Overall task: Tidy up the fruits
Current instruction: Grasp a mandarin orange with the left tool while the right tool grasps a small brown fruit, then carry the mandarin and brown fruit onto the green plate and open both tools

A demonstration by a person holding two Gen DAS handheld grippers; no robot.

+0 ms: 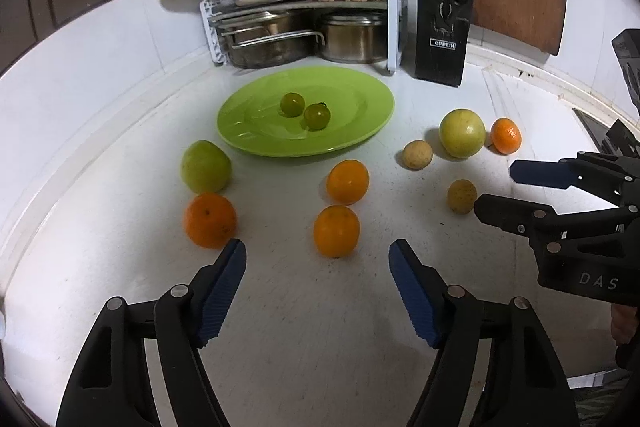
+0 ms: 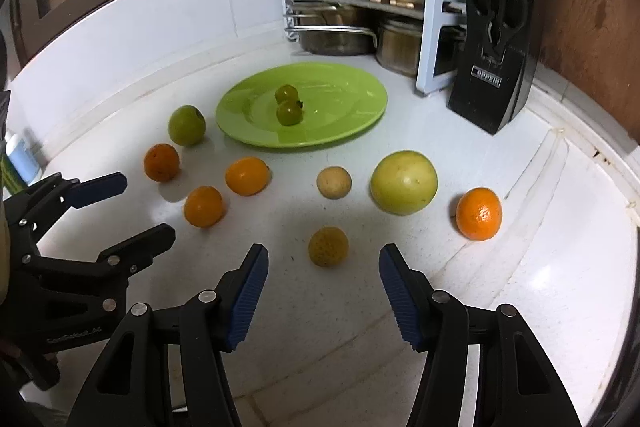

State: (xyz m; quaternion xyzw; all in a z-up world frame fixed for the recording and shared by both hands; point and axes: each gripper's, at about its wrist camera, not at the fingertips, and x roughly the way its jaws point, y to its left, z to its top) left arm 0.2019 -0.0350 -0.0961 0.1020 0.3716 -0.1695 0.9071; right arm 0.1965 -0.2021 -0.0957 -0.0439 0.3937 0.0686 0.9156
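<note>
White bench (image 1: 304, 327) filled a kitchen corner, with pale wall tiles behind. Over it the left tool (image 1: 318, 259) stood with its blue pads apart and nothing between them; an orange (image 1: 336, 231) lay just ahead of the gap. Beside it the right tool (image 2: 323, 263) was likewise parted and empty, a small speckled yellowish fruit (image 2: 328, 246) sitting just ahead of its fingertips. In the left wrist view the right tool's body bore the letters "DAS".

Loose on the bench lay four oranges in all, counting the smaller one (image 2: 479, 213) at the far right, two speckled yellowish fruits, a green fruit (image 1: 205, 167) on the left and a larger yellow-green one (image 2: 403, 182) on the right. Further back sat a green plate (image 1: 356, 131) holding two small dark-green round fruits (image 1: 306, 110), touching each other.

Behind the plate a rack (image 1: 394, 23) carried white pans and a white pot above steel pots. Next to it stood a black knife block (image 1: 442, 31) labelled "OPPEIN".
</note>
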